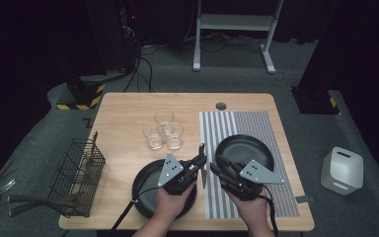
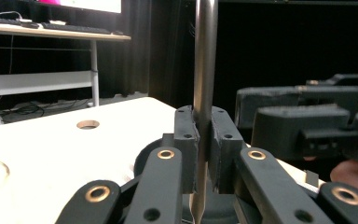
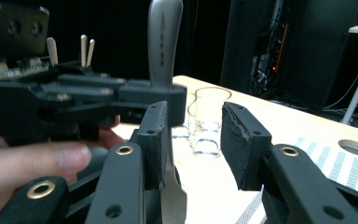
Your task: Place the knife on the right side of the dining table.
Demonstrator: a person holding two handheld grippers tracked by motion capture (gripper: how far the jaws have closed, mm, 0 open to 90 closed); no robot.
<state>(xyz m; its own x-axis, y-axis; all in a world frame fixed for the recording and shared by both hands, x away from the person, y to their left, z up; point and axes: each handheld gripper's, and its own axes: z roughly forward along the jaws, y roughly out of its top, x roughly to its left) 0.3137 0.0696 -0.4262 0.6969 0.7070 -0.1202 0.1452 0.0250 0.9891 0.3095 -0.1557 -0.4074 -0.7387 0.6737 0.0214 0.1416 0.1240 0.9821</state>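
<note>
A: The knife (image 2: 204,70) is plain grey metal, slim, with a rounded handle; it stands upright, handle up, blade pointing down. In the right gripper view the handle (image 3: 164,37) broadens towards a blunt top.

B: Where is it?

A: Clamped between the pads of the left gripper (image 1: 201,157), above the table (image 1: 123,123), between the two pans and over the near left edge of the striped mat (image 1: 256,128). The left jaws are drawn narrow, pressing the metal from both sides.

B: And the right gripper (image 1: 217,165)?

A: Its jaws stand parted with a clear gap. One pad (image 3: 154,140) sits just beside the blade; whether it touches cannot be told. The other pad is well clear. Nothing is pinched there.

B: Counts?

A: One knife. Two black pans: one (image 1: 143,190) under the left hand (image 1: 170,205), one (image 1: 249,148) on the mat. Three clear glasses (image 1: 163,129) clustered mid-table, touching or nearly so. One wire basket (image 1: 76,177) at the left edge with utensils in it. One white container (image 1: 342,170) on the floor to the right.
</note>
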